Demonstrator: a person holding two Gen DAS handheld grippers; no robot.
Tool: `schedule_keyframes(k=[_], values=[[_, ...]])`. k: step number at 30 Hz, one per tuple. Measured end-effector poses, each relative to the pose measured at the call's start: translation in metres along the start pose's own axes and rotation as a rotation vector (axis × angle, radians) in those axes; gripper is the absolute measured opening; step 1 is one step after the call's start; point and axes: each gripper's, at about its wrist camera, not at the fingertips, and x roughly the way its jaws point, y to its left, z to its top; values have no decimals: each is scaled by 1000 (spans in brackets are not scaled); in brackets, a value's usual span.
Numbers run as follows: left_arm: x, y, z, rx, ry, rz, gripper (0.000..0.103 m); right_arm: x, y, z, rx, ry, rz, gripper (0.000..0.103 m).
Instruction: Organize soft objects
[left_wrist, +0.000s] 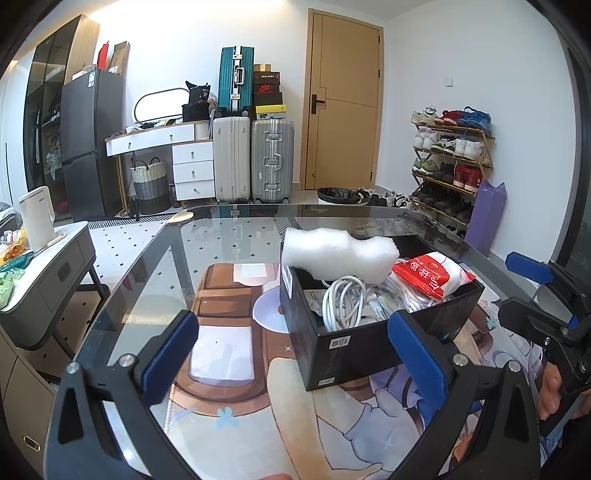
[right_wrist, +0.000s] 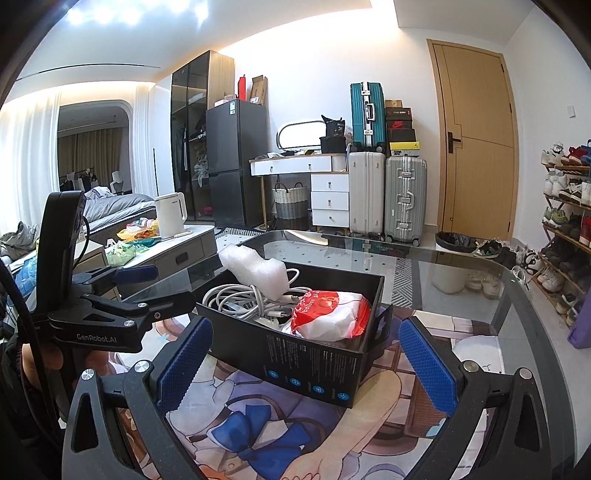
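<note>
Bright, even indoor light in both views. Ceiling cove light blown out to white at the upper left of the right wrist view; a paler glow along the top edge of the left wrist view. Soft reflections of suitcases and door across the glass counter, center frame. Faint shadows only. Strong fisheye bending at the edges, black vignette in the corners. Sharp focus throughout, slight softness toward the rim.

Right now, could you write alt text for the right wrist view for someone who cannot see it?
An open black cardboard box on a glass table holds a white foam piece, coiled white cables and a red-and-white plastic packet. The right hand-held gripper is open before it; the left hand-held gripper shows at left.
</note>
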Motion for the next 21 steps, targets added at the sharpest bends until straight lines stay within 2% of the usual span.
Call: schedule_keyframes(k=[21], values=[[0, 2, 0, 0, 1, 0, 103, 0, 0, 0, 1, 0, 0, 102]])
